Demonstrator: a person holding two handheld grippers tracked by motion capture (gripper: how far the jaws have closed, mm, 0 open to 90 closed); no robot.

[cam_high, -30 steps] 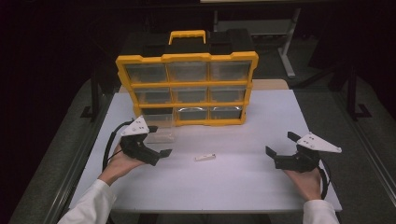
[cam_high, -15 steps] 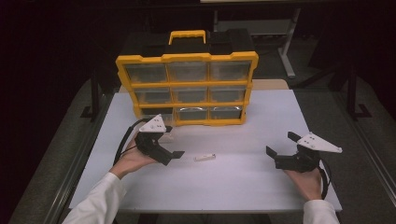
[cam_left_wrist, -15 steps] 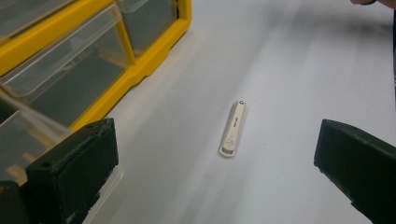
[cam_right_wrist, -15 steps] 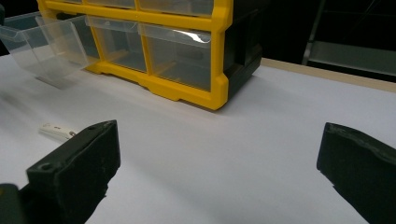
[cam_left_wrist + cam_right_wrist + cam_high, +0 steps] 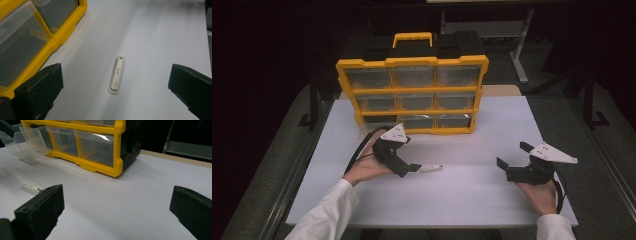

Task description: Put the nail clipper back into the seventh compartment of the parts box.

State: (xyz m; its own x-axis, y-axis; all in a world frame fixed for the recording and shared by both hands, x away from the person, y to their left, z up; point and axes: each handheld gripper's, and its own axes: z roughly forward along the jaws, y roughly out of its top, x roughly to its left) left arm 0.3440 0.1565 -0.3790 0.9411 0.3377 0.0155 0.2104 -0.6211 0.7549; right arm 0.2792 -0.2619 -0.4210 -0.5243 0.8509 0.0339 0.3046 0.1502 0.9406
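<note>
You are bringing the left gripper in low over the white table, jaws spread wide, toward the small flat cream-coloured clip, which looks like a nail clipper and is lying on the tabletop in front of the yellow drawer organizer. In the left gripper view it is sitting between your two jaws, lengthwise to them, touching neither. The trouble ahead, as I judge it, is its thinness: it is lying so flat that if you are closing while the jaws are riding above the surface, they may be meeting over it and catching nothing. If you are coming in off-centre, one jaw may be nudging it first and sliding or spinning it across the smooth table. Closing across its narrow width looks the safer bet. A clear drawer is standing pulled out of the organizer's bottom row just beside your hand, so a wide swing could be knocking it. Your right gripper is resting well apart, jaws open and empty.
</note>
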